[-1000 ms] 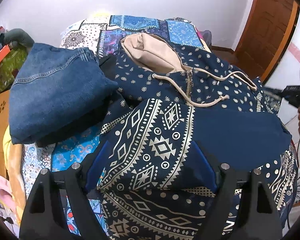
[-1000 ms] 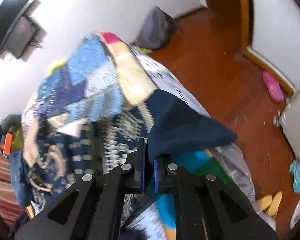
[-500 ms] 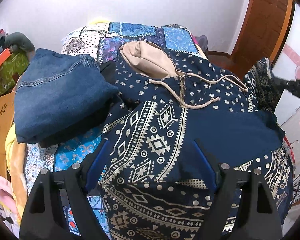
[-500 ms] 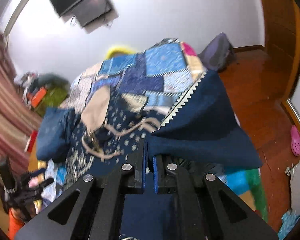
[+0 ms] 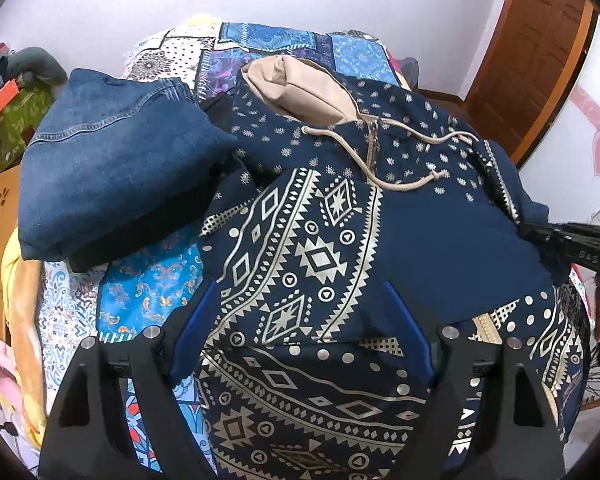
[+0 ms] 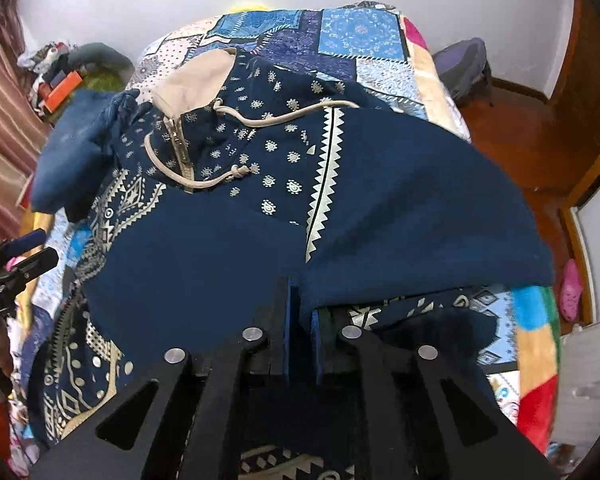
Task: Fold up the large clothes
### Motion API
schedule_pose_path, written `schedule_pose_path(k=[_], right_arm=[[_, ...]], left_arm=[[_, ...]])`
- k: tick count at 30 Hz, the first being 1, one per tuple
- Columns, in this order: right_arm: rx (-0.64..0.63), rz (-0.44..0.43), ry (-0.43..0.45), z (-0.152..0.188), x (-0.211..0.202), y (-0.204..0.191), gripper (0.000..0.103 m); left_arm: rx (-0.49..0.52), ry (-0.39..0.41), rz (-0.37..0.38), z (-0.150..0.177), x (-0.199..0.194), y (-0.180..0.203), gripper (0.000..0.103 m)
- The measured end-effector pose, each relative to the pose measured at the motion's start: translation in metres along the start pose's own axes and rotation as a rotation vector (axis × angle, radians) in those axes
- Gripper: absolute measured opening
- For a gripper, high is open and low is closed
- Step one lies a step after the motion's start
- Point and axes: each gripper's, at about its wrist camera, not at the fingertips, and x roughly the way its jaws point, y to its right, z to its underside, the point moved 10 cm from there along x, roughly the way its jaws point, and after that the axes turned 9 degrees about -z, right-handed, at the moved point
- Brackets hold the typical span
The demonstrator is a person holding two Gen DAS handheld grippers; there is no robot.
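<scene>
Swung inward since a second ago, right gripper (image 6: 300,312) now over the bed (image 6: 380,60) rather than out past its edge, pressed together on the plain navy sleeve (image 6: 420,208) and carrying it across the hoodie (image 5: 340,184) chest. Hovering nearest in the left view, left gripper (image 5: 300,320) spread wide, holding nothing, over the patterned sleeve (image 5: 300,248) already laid across the front. Lying face up on the quilt, hoodie with zip and drawstrings up, beige hood (image 5: 300,88) toward the wall. Just beside it to the left, folded jeans (image 5: 112,168). Likely second sleeve fold nearly done; release and flattening probably due, then folding the body.
</scene>
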Motion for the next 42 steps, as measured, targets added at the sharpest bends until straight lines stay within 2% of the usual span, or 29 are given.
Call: schedule_pose_path(k=[1, 4, 8, 15, 18, 21, 25, 28, 31, 33, 38, 40, 42], right_arm=[[-0.004, -0.008, -0.008, 0.0, -0.003, -0.002, 0.032], [-0.022, -0.043, 0.011, -0.002, -0.019, -0.01, 0.045], [-0.011, -0.042, 0.07, -0.011, -0.042, -0.004, 0.047], [0.207, -0.037, 0.181, -0.024, -0.077, 0.053, 0.048], [0.302, 0.011, 0.202, -0.025, -0.079, 0.084, 0.048], [0.413, 0.035, 0.211, -0.021, -0.071, 0.115, 0.048], [0.594, -0.042, 0.172, -0.009, -0.042, 0.145, 0.048], [0.682, -0.079, 0.131, 0.001, -0.018, 0.156, 0.048], [0.712, -0.077, 0.113, 0.005, -0.001, 0.163, 0.048], [0.713, -0.07, 0.128, 0.001, 0.004, 0.168, 0.045], [0.676, -0.048, 0.13, -0.011, 0.009, 0.168, 0.016], [0.637, -0.01, 0.128, -0.015, 0.005, 0.166, 0.01], [0.573, 0.025, 0.152, -0.022, -0.008, 0.16, 0.008]], left_arm=[[0.003, -0.002, 0.0, 0.0, 0.001, 0.001, 0.082], [0.007, -0.004, 0.002, 0.0, 0.003, 0.004, 0.082], [0.003, -0.007, 0.016, -0.001, 0.004, 0.009, 0.082], [0.008, -0.016, 0.026, 0.001, 0.008, 0.013, 0.082], [0.002, -0.022, 0.026, 0.001, 0.01, 0.012, 0.082], [-0.008, -0.031, 0.026, 0.002, 0.013, 0.01, 0.082], [-0.023, -0.043, 0.026, 0.004, 0.016, 0.008, 0.082], [-0.027, -0.046, 0.025, 0.005, 0.017, 0.007, 0.082], [-0.027, -0.046, 0.023, 0.006, 0.017, 0.006, 0.082], [-0.037, -0.046, 0.02, 0.007, 0.017, 0.003, 0.082], [-0.072, -0.053, 0.021, 0.011, 0.017, -0.002, 0.082], [-0.072, -0.051, 0.019, 0.012, 0.015, -0.002, 0.082], [-0.065, -0.044, 0.011, 0.012, 0.013, -0.002, 0.082]])
